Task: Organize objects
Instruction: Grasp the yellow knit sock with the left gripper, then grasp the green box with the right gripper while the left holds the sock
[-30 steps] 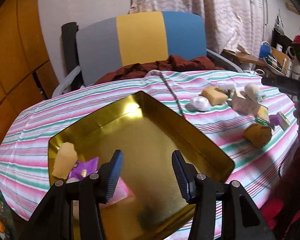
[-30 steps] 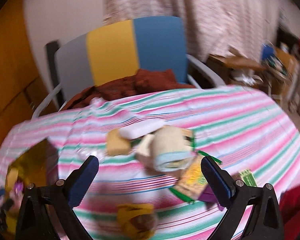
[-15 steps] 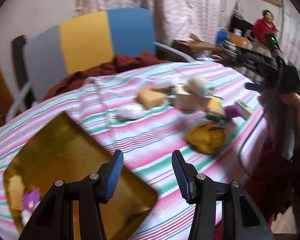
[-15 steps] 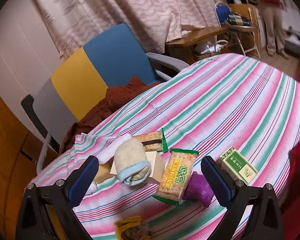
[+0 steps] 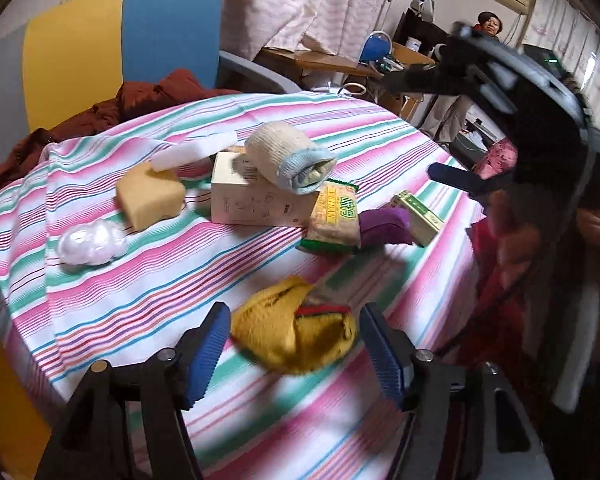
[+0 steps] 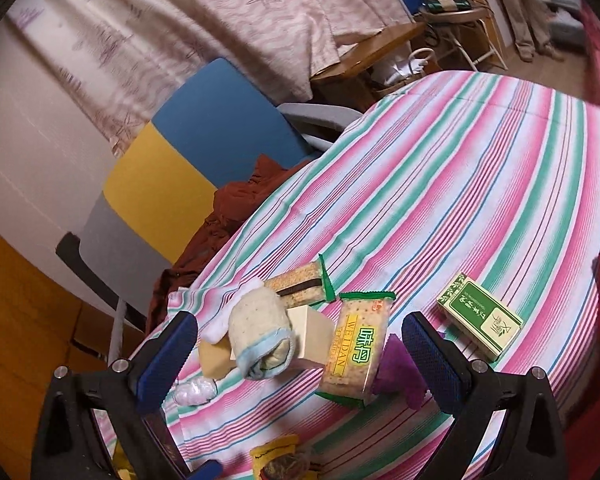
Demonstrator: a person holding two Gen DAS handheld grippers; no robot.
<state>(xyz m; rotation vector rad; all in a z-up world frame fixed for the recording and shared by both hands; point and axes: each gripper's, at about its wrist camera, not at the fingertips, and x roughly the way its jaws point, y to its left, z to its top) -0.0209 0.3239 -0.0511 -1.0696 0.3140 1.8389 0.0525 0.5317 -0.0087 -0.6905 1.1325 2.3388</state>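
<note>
Left wrist only: white wad [image 5: 92,244].

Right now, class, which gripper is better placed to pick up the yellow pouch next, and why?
Left. The left gripper is open with the yellow pouch between its fingers; the right gripper faces the cracker packet.

Items before you on the striped surface [image 5: 148,280]:
- Yellow pouch [image 5: 296,336], crumpled, nearest you.
- Cream box [image 5: 256,200], lying flat, with a rolled sock [image 5: 288,158] on top.
- Cracker pack [image 5: 334,216], leaning against the box.
- Purple item [image 5: 384,226], touching the pack.
- Green box [image 5: 418,212], flat.
- Tan sponge [image 5: 150,196].
- White wad [image 5: 90,242].
</note>
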